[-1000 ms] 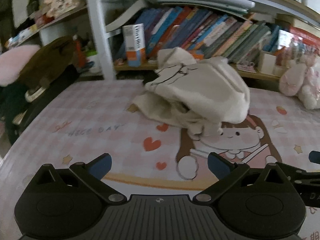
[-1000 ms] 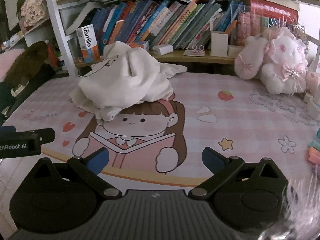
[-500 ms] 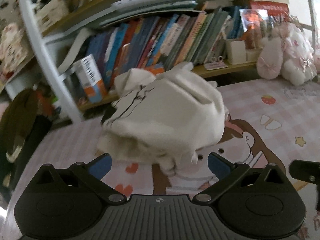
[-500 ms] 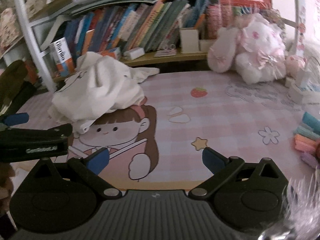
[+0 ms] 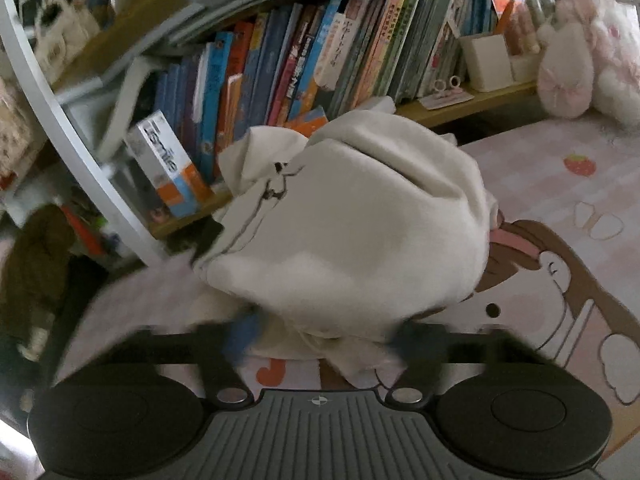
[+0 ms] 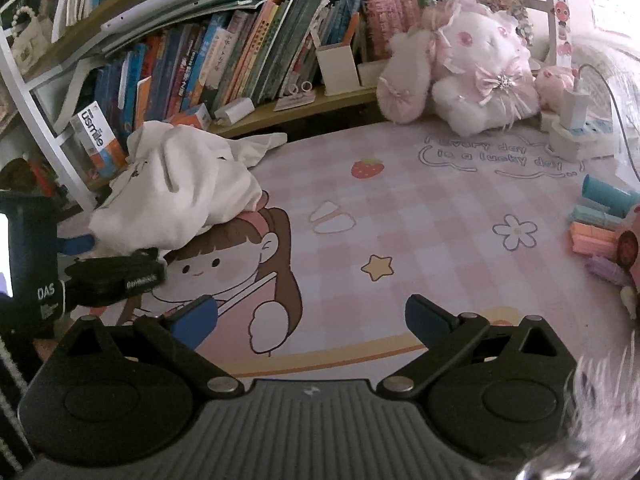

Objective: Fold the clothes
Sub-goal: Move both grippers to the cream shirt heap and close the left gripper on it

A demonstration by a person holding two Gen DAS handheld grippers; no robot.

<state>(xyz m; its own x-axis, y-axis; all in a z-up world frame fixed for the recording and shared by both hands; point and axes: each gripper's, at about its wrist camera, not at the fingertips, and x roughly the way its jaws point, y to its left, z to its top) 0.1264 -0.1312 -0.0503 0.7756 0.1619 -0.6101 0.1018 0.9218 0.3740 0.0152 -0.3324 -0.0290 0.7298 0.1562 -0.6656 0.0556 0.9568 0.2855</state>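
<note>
Closing left gripper [image 5: 320, 338] on near hem of crumpled white garment [image 5: 352, 232] — cloth between jaws, pads blurred, so full pinch unconfirmed. Garment lying bunched beside bookshelf [image 6: 256, 112]. Right gripper [image 6: 312, 312] waiting apart, empty. Next — lifting, spreading flat.

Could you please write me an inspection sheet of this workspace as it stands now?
Surface: pink checked mat printed with a cartoon girl, strawberry, star and flower.
Job's things: one crumpled white garment, unfolded, heaped near the shelf.
Clutter: pastel markers at the mat's right edge; plush rabbit at the back.
Grippers: left gripper at the garment's near edge, jaws closing with cloth between them; right gripper over bare mat, jaws open, nothing between them.
Cables: one white cable rising from a charger block at the back right.
Surroundings: bookshelf packed with books behind the mat.
</note>
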